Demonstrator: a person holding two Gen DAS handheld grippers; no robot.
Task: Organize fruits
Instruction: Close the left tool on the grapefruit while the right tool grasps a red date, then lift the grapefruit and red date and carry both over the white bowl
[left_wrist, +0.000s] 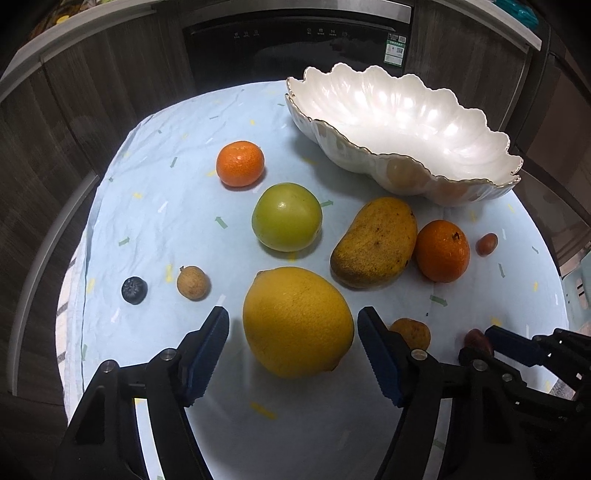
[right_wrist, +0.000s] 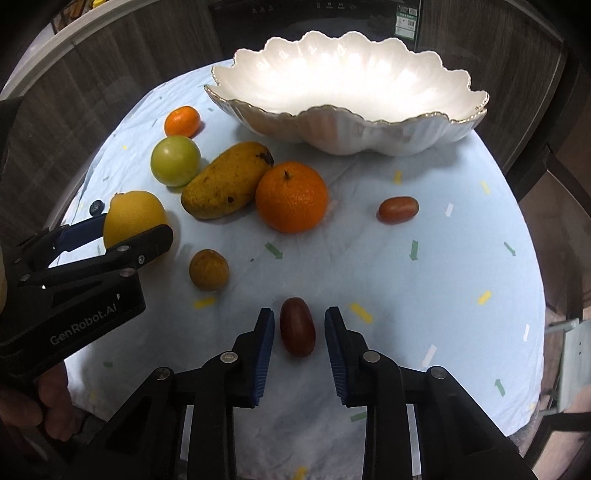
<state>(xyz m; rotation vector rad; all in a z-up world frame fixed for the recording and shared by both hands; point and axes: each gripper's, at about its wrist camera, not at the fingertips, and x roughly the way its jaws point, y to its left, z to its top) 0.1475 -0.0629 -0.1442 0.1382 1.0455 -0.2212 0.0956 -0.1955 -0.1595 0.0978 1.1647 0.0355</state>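
Both grippers are hanging low over a round table (right_wrist: 461, 258) covered in a pale blue cloth with small arrow marks. The left gripper (left_wrist: 293, 334) is straddling a big yellow lemon (left_wrist: 297, 321), jaws apart; a gap is showing on each side, so the pads are not pressing on it. The right gripper (right_wrist: 300, 330) is straddling a small dark red oval fruit (right_wrist: 297, 326) lying on the cloth near the front edge, jaws narrow but apart, slim gaps showing on both sides.

A white scalloped bowl (right_wrist: 369, 136) with a gold rim is sitting at the back of the table, nothing inside it. All the fruit is lying on the cloth: a mango (right_wrist: 227, 181) touching a large orange (right_wrist: 291, 195), a green round fruit (right_wrist: 175, 160) just left of the mango, a small orange (right_wrist: 182, 121) behind that. A second red oval fruit (right_wrist: 398, 209) is sitting alone to the right. A brown round fruit (right_wrist: 208, 268) is lying between the two grippers. From the left wrist view, a blueberry (left_wrist: 134, 290) and another small brown fruit (left_wrist: 193, 283) are sitting left of the lemon.

A hand (right_wrist: 37, 402) is gripping the left gripper's handle.
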